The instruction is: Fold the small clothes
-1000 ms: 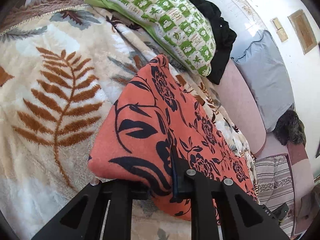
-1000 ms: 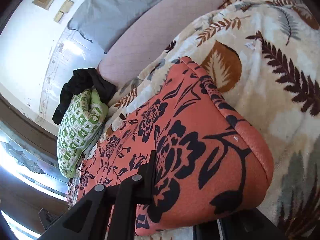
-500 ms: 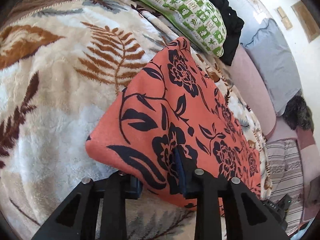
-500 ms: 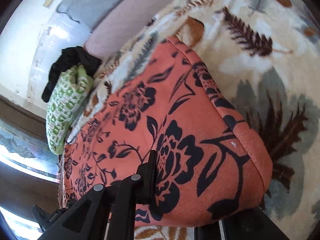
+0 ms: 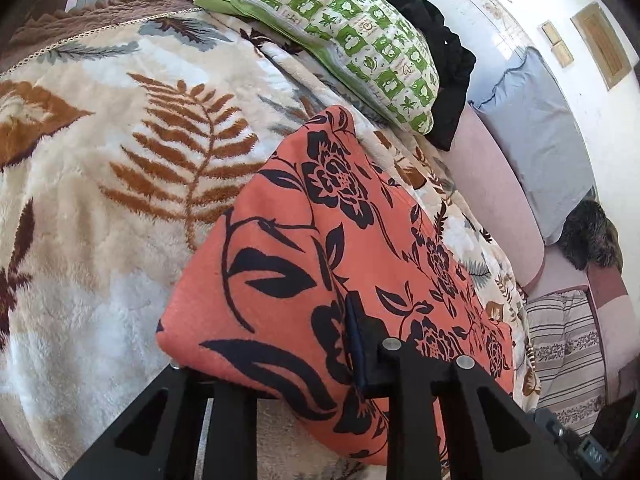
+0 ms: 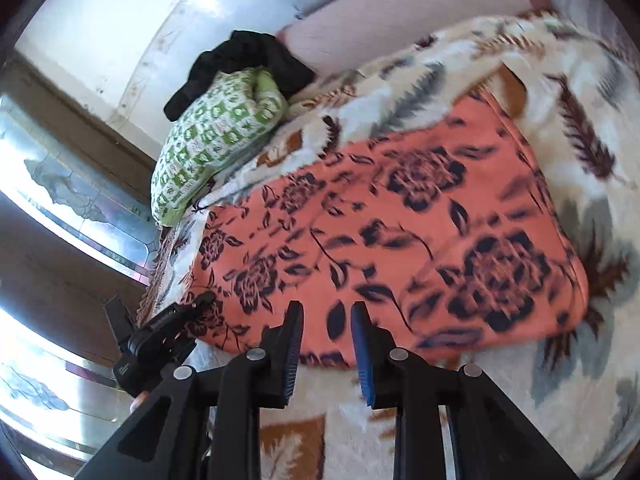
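Left hand-held gripper (image 5: 276, 364) angled down, jaws closing on the orange floral cloth's (image 5: 320, 264) near edge, right hand-held gripper (image 6: 326, 344) tilted down, narrowly open, seemingly empty, above the leaf-print blanket (image 6: 440, 432).

Both views are bright with daylight. In the right wrist view the window (image 6: 60, 216) at nine o'clock blows out to white glare, with patches on the wall (image 6: 132, 28) at eleven. That whole view is motion-blurred: the orange floral cloth (image 6: 400, 248) and the leaf-print blanket (image 6: 580, 140) smear, worst toward three o'clock. The left wrist view is sharp, with soft, faint shadows. Fisheye distortion bends both pictures at the rims, and dark vignette fills the corners.
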`<state>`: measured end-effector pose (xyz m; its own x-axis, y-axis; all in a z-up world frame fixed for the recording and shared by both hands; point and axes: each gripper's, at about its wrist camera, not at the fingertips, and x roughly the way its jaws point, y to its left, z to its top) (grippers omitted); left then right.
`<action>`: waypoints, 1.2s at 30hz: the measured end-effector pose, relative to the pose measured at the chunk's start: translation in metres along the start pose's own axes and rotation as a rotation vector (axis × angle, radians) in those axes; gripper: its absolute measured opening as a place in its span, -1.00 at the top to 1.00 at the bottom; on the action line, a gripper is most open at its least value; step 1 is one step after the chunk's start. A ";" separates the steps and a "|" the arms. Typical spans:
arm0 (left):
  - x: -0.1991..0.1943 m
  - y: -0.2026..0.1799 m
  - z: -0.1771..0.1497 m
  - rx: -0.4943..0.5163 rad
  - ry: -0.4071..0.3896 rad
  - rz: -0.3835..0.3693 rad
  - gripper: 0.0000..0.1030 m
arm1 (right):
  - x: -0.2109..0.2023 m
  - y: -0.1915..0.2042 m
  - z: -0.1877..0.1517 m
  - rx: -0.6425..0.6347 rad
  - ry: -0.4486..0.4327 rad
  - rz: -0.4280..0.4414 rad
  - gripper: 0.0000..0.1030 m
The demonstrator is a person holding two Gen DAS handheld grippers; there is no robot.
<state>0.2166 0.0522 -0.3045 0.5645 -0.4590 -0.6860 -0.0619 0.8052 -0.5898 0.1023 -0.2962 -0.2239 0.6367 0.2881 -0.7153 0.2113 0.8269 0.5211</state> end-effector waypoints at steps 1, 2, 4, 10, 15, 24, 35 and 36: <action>0.003 0.002 0.001 -0.006 0.010 -0.002 0.50 | 0.014 0.006 0.009 -0.029 -0.012 -0.031 0.59; 0.006 0.005 0.001 -0.018 0.020 -0.006 0.41 | 0.032 0.010 0.018 -0.045 -0.008 -0.053 0.63; 0.011 0.009 0.003 -0.025 0.023 -0.027 0.35 | 0.067 0.015 0.032 -0.067 0.012 -0.077 0.72; 0.009 -0.009 0.009 0.091 -0.017 -0.004 0.62 | 0.144 0.006 0.032 -0.069 0.112 -0.150 0.77; -0.006 -0.050 0.009 0.276 -0.122 -0.008 0.66 | 0.141 -0.003 0.034 -0.069 0.133 -0.101 0.76; -0.015 -0.141 -0.032 0.686 -0.202 0.009 0.69 | 0.109 -0.030 0.053 0.036 0.184 0.090 0.67; 0.060 -0.212 -0.148 1.108 -0.016 0.123 0.69 | 0.068 -0.112 0.083 0.301 0.087 0.390 -0.67; 0.061 -0.212 -0.154 1.140 -0.042 0.136 0.68 | 0.068 -0.119 0.084 0.336 0.082 0.422 -0.67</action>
<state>0.1375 -0.2047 -0.2868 0.6388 -0.3466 -0.6868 0.6444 0.7287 0.2316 0.1832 -0.4155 -0.2955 0.6605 0.6095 -0.4384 0.1838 0.4349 0.8815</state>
